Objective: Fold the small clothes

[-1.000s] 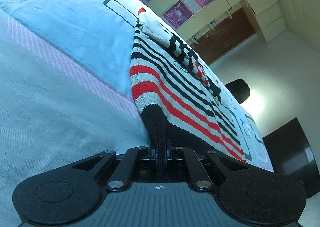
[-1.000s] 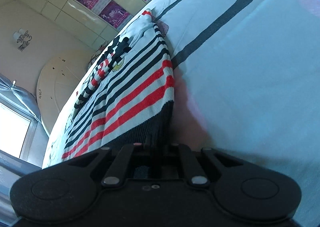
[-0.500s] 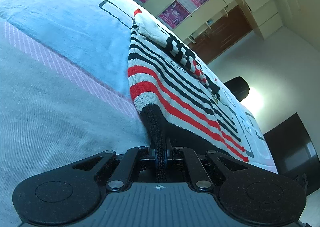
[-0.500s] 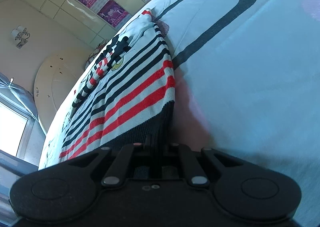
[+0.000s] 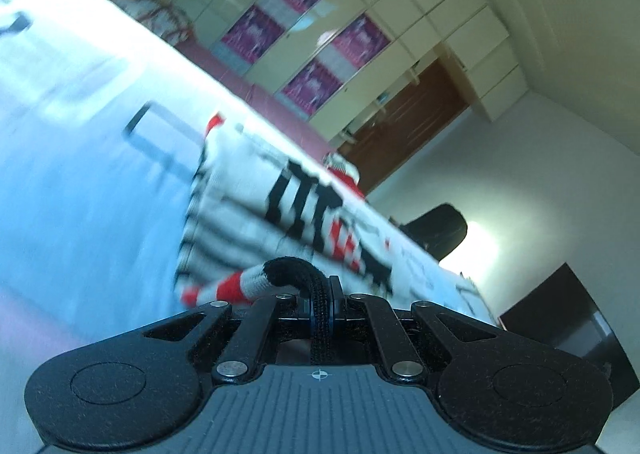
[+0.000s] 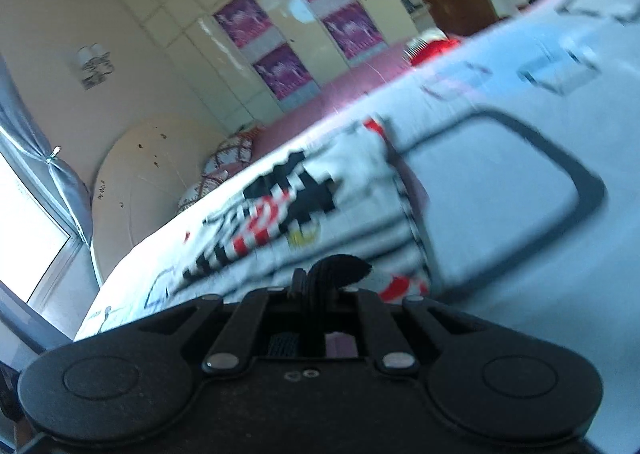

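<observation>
A small white knit sweater (image 5: 256, 222) with black and red stripes lies on a pale blue bedsheet (image 5: 80, 182). My left gripper (image 5: 322, 306) is shut on its black ribbed hem (image 5: 296, 268), which is lifted and curls over toward the sweater's body. My right gripper (image 6: 320, 290) is shut on the other end of the same black hem (image 6: 340, 264), also raised. The sweater (image 6: 320, 194) stretches away ahead in the right wrist view. Both views are motion-blurred.
The bedsheet (image 6: 500, 182) carries dark outlined rectangles. A cream wardrobe (image 5: 360, 14) with purple posters and a brown door (image 5: 412, 118) stand beyond the bed. A rounded headboard (image 6: 148, 174), a patterned pillow (image 6: 224, 166) and a window (image 6: 24, 230) are on the left.
Both grippers have lifted the hem off the bed and swung it up and forward over the sweater. The striped lower part has folded under and out of sight.
</observation>
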Demonstrator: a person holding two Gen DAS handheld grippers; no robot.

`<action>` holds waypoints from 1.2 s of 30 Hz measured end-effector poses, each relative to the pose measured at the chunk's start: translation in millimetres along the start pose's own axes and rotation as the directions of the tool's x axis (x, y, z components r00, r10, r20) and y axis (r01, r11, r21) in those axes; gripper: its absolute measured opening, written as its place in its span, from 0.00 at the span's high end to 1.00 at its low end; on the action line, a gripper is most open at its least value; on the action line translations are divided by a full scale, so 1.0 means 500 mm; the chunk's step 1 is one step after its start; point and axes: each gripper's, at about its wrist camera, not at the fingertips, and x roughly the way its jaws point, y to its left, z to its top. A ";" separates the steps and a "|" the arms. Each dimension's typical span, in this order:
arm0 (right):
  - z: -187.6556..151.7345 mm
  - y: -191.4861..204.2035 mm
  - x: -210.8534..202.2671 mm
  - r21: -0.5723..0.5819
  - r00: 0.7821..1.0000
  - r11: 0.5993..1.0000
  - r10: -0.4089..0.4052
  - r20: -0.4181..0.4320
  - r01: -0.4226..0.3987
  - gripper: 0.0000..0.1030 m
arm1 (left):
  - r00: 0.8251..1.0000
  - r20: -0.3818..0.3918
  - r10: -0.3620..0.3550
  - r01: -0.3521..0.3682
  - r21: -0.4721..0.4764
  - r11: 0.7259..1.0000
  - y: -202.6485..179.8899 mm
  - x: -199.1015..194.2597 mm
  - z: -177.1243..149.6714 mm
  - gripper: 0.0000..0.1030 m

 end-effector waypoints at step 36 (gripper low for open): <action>0.340 -0.082 0.652 -0.198 0.992 0.980 0.008 -0.128 -0.033 0.49 | 0.935 0.033 0.354 -0.349 0.275 0.896 0.083 0.582 0.334 0.45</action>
